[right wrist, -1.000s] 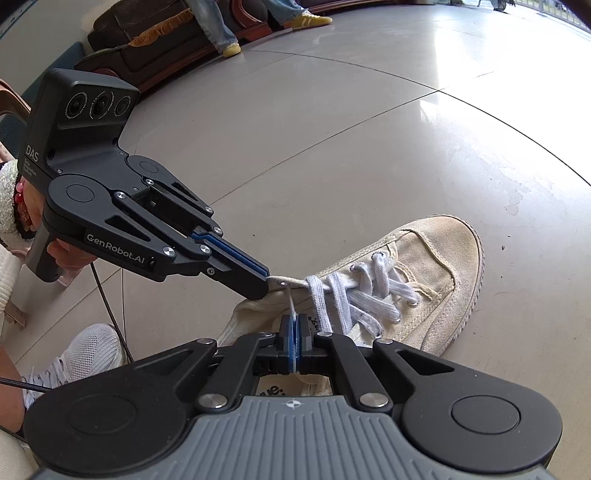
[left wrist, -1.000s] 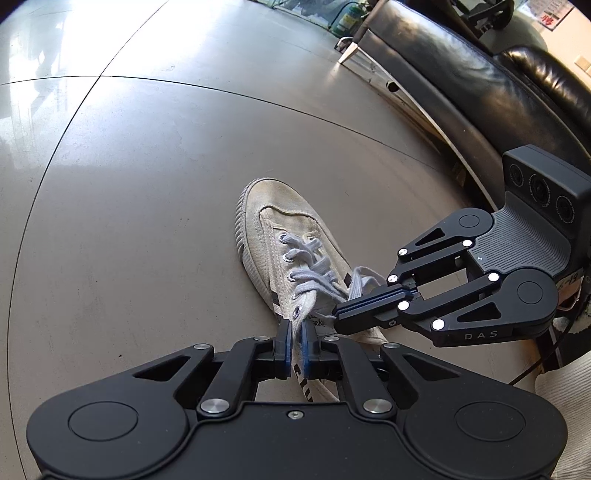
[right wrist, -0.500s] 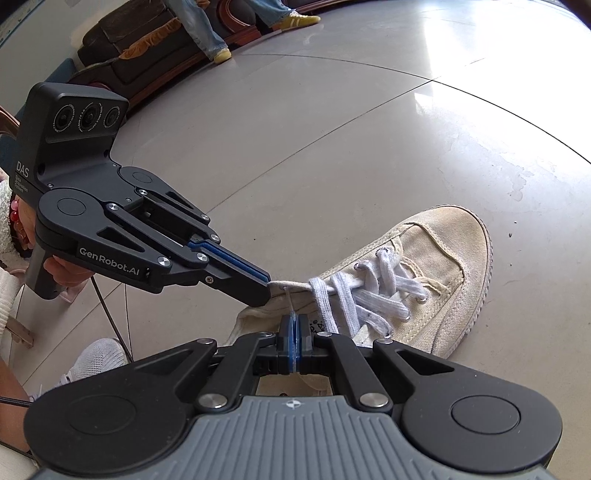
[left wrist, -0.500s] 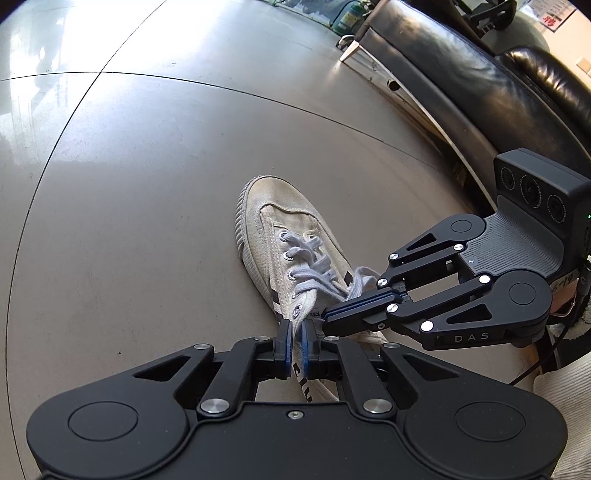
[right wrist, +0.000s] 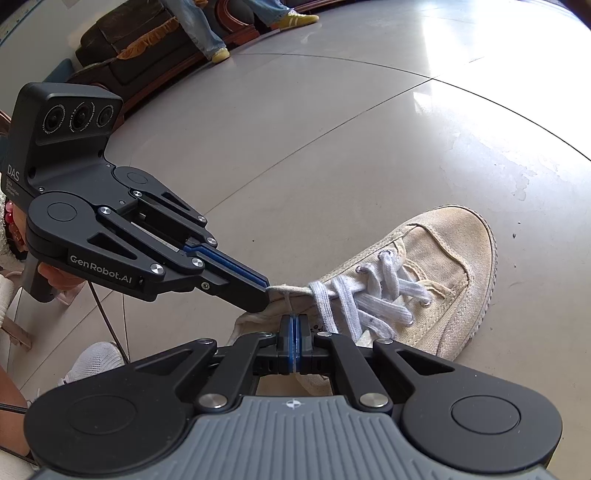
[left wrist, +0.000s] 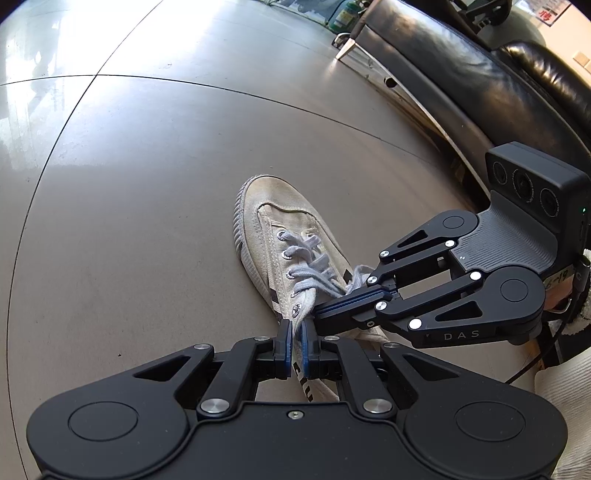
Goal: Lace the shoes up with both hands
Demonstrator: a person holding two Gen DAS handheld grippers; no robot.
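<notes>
Grey floor tiles (left wrist: 155, 192) with thin dark seams fill most of both views, glossy where daylight hits them. One worn cream canvas shoe (left wrist: 266, 218) lies on the floor in front of me, toe pointing away, its pale laces (left wrist: 306, 258) criss-crossed through the metal eyelets. A black leather sofa (left wrist: 461, 74) runs along the far right of the left wrist view; in the right wrist view a dark wooden couch (right wrist: 122, 62) sits at the back, with someone's jeans-clad legs and yellow sneakers (right wrist: 295, 18) beside it.

My left tongs (left wrist: 296, 339) sit at the shoe's collar, just past the last eyelet — the blue pads are nearly together and pinch the upper edge of the canvas there. From the right wrist view the same tongs (right wrist: 264, 291) come in from the left, their tips pressed onto the pulled-up cloth of the shoe opening, right where the lacing ends.

My right tongs (right wrist: 294, 332) are clenched tight, blue pads flush, with a thin pale lace strand rising from between them up towards the shoe's collar — I am holding that strand. In the left wrist view they (left wrist: 321, 310) reach in from the right, tips at the top of the lacing, close beside the left tips.

A white knit shoe (right wrist: 94, 362) shows at the lower left of the right wrist view.
</notes>
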